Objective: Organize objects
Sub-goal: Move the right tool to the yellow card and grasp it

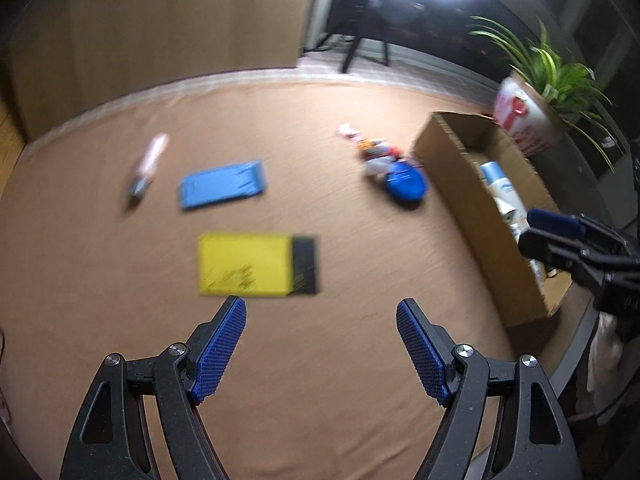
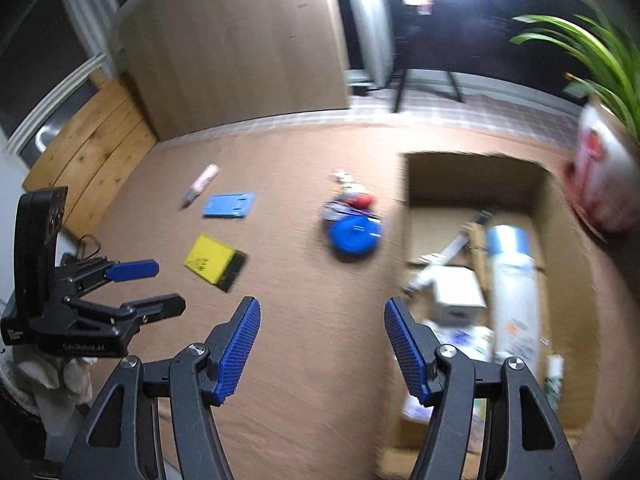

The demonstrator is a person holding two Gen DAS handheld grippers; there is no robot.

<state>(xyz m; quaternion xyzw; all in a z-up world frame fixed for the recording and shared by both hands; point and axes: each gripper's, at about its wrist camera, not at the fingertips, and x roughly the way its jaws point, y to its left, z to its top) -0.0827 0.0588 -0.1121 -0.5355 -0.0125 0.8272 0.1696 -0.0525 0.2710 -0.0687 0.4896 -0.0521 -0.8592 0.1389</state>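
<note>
Grippers are both standing spread and empty: left gripper (image 1: 321,314), right gripper (image 2: 322,314). Yellow packet (image 1: 245,264) is lying just beyond the left gripper, long axis running left-right, cardboard box (image 1: 480,220) to its right. Left gripper is the nearer one.

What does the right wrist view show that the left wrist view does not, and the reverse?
Only the right wrist view shows the wooden bench and the white box in the cardboard box. Only the left wrist view shows that box's outer side wall. Both show the yellow packet, blue case, round blue tin, pink tube, plant, and both grippers' open fingers.
</note>
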